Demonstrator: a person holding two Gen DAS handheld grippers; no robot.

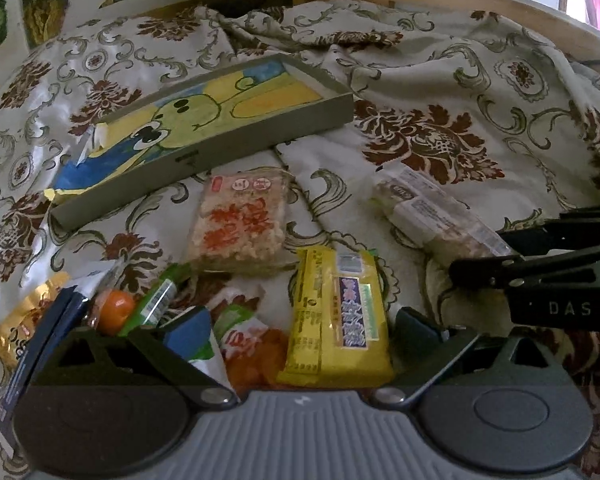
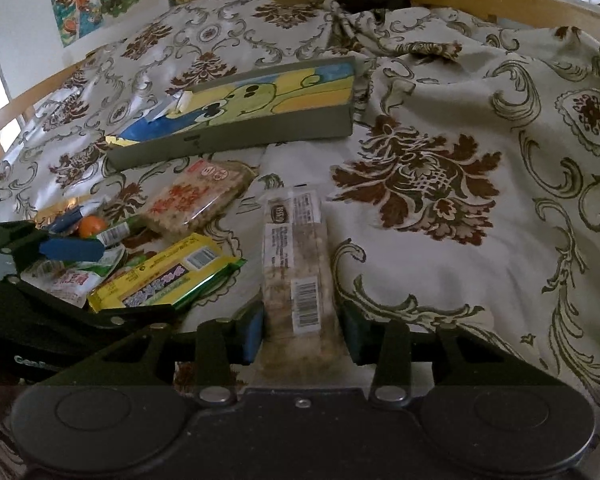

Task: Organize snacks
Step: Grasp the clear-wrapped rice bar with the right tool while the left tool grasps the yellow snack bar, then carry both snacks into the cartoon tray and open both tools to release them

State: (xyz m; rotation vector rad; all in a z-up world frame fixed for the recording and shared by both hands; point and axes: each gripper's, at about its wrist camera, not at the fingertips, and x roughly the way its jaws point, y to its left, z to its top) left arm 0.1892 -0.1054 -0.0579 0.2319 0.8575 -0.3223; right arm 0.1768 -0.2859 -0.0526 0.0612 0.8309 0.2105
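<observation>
Right wrist view: the right tongs (image 2: 302,334) clench the near end of the long clear-wrapped snack bar (image 2: 296,260) lying on the bedspread (image 2: 460,280) — lift level toward the cartoon-lined tray (image 2: 236,136). Left tongs (image 1: 300,344) stand released over the yellow packet (image 1: 336,320).

"DAS" on right gripper (image 1: 570,309) body; snack pkg print illegible.

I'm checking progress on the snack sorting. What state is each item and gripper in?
Grey tray: no snacks in it.
Long clear bar packet: sealed, flat, between the right gripper's pads.
Right gripper: shut on the packet.
Left gripper: open, over the pile.
Yellow packet: sealed, lying flat.
Rice cracker packet: sealed, flat.
</observation>
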